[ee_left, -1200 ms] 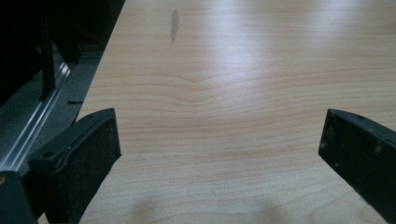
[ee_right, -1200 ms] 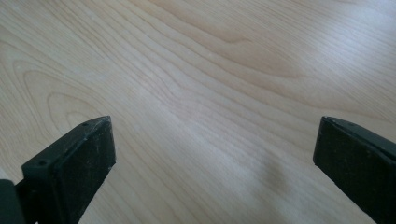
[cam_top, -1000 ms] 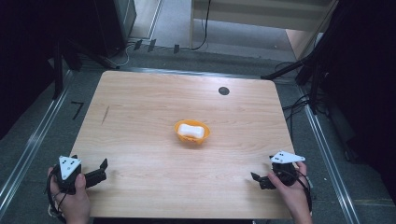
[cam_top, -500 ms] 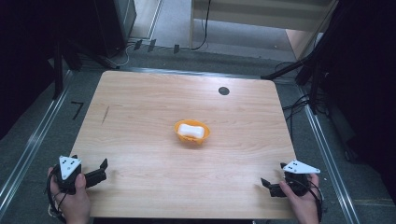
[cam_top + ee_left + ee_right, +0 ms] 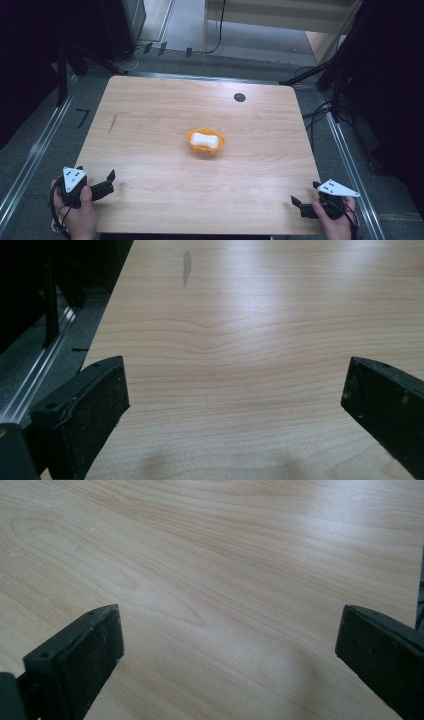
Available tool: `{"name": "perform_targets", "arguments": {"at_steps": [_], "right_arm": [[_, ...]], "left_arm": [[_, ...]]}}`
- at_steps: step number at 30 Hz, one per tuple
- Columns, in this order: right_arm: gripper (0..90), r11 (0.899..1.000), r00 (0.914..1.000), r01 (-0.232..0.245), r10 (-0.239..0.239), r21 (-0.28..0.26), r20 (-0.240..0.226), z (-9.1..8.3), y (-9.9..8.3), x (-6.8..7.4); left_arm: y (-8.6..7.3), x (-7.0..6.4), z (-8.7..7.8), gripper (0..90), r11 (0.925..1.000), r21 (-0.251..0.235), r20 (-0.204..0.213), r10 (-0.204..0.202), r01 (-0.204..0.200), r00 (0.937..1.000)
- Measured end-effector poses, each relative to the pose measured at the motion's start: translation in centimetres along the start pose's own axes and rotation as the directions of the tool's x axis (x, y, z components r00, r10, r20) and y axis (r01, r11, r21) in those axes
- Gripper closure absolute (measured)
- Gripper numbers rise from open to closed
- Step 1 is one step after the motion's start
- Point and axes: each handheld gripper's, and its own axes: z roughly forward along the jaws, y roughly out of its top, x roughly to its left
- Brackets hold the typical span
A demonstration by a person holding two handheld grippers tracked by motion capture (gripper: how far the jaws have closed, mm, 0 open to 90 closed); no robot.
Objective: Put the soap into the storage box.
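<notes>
Wide-apart jaws over bare wooden table (image 5: 240, 340), dark streak (image 5: 186, 265) ahead.

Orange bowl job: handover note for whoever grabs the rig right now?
Left claw: open, holding nothing, at the table's near left corner.
Right claw: open, holding nothing, at the near right corner by the table edge.
Orange bowl: mid-table, upright, well clear of both claws.
White block: lying inside the bowl.
Table: a small black disc sits near the far edge, otherwise bare wood around the bowl.
Done: nothing gripped; bowl and block look untouched.
Left: likely reach in to the bowl; either claw has an unobstructed path.
</notes>
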Motion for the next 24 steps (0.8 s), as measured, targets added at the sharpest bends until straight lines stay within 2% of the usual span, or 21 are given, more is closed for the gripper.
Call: {"name": "perform_targets", "arguments": {"at_steps": [3, 10, 13, 15, 16, 17, 24], "right_arm": [[0.0, 0.999, 0.9991, -0.038, 0.038, -0.023, 0.021, -0.5, -0.7, -0.5], [0.0, 0.993, 0.996, -0.088, 0.089, -0.078, 0.008, -1.1, -1.6, -0.9], [0.0, 0.98, 0.9895, -0.145, 0.144, -0.137, -0.018, -1.6, -1.9, -1.3], [0.0, 0.978, 0.9891, -0.147, 0.147, -0.149, -0.01, -1.7, -2.1, -1.3], [0.0, 0.971, 0.9879, -0.153, 0.155, -0.181, -0.004, -1.9, -2.3, -1.3], [0.0, 0.97, 0.9875, -0.153, 0.157, -0.189, 0.006, -2.0, -2.4, -1.2], [0.0, 0.967, 0.9856, -0.156, 0.166, -0.204, 0.033, -1.9, -2.6, -1.0]], "left_arm": [[0.0, 0.0, 0.0, 0.0, 1.0, 0.001, -0.001, 0.002, -0.002, 1.0], [0.0, -0.1, 0.0, 0.0, 1.0, -0.001, -0.001, 0.003, -0.003, 1.0], [0.0, -0.1, 0.0, 0.0, 1.0, 0.001, -0.005, 0.009, -0.009, 1.0], [0.0, -0.1, 0.0, 0.0, 1.0, 0.0, -0.005, 0.009, -0.009, 0.9999], [0.0, -0.1, 0.0, 0.0, 0.9999, 0.001, -0.006, 0.012, -0.012, 0.9999], [0.0, -0.1, 0.0, 0.0, 0.9999, 0.001, -0.006, 0.012, -0.012, 0.9999], [0.0, -0.2, 0.0, 0.0, 0.9998, 0.0, -0.007, 0.02, -0.02, 0.9998]]}}
